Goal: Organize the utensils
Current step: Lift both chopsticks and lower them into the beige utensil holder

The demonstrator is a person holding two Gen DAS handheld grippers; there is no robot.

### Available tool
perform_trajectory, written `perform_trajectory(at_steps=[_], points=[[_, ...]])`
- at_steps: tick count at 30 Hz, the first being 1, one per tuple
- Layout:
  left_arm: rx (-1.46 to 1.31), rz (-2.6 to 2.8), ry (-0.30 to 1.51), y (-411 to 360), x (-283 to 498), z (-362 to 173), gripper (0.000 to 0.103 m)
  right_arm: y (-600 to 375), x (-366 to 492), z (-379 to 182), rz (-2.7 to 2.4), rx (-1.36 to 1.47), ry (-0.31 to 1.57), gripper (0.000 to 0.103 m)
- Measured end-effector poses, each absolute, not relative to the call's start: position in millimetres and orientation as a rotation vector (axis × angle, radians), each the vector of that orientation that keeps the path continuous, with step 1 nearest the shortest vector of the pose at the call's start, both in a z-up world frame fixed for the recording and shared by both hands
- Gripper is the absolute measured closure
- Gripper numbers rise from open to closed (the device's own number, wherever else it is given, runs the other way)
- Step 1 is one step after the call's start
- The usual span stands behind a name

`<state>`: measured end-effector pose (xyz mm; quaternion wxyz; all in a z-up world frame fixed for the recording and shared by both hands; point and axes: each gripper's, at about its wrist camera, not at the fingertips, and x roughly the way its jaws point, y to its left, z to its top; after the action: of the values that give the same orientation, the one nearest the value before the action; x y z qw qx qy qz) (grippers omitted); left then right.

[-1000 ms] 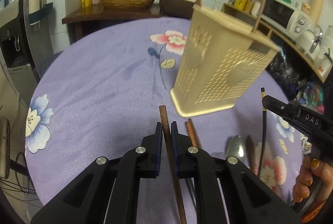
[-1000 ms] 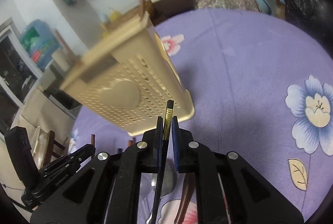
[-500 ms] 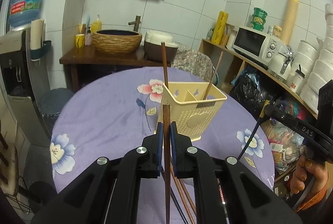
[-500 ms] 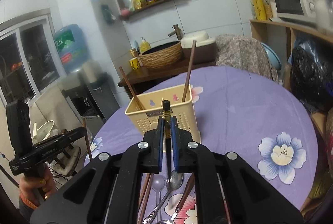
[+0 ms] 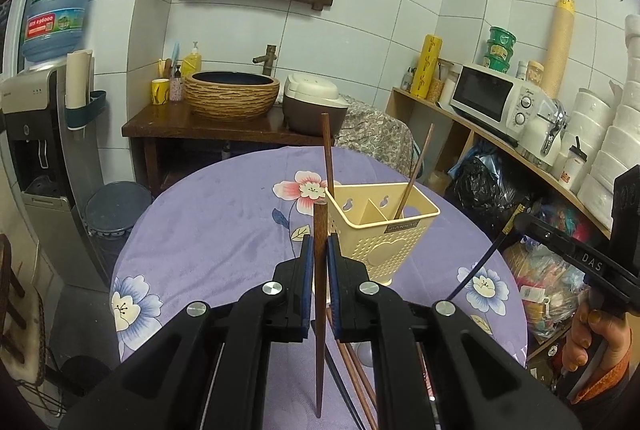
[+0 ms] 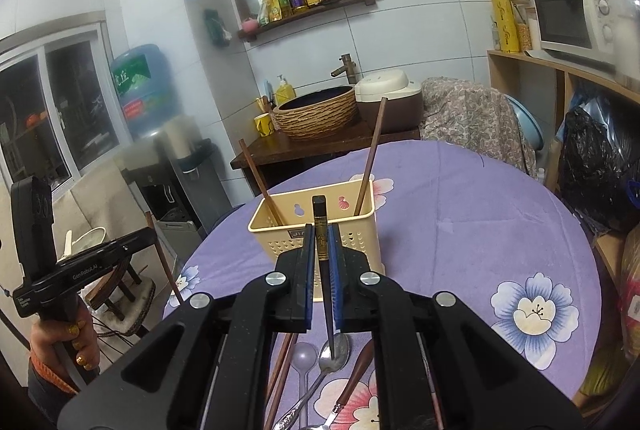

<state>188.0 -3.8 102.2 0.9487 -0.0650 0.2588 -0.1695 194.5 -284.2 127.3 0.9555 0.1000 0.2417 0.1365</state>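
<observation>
Two brown chopsticks (image 6: 370, 166) are already standing in the cream utensil holder (image 6: 344, 234), which is sitting upright mid-table on the purple flowered tablecloth (image 6: 480, 214), so the sorting is looking only partly done. Several pieces are still lying loose at the near edge: more chopsticks (image 6: 280, 362) and a few spoons (image 6: 334, 352). The left gripper (image 5: 318, 282) is pinching a brown chopstick (image 5: 319, 270) upright between nearly closed jaws, near the holder. The right gripper (image 6: 322, 270) is clamping a black chopstick (image 6: 322, 250) likewise, just this side of the holder.
</observation>
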Motion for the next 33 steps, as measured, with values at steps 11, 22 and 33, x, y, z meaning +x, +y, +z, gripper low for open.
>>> perform_trajectory(at_steps=[11, 22, 33], points=[[-0.122, -0.385, 0.463, 0, 197, 161, 0.095, -297, 213, 175, 0.306, 0.186, 0.479, 0.096], [-0.204, -0.394, 0.333, -15, 234, 246, 0.095, -300, 250, 272, 0.273, 0.206, 0.315, 0.096], [-0.177, -0.318, 0.397, -49, 279, 193, 0.095, -293, 306, 217, 0.179, 0.218, 0.397, 0.096]])
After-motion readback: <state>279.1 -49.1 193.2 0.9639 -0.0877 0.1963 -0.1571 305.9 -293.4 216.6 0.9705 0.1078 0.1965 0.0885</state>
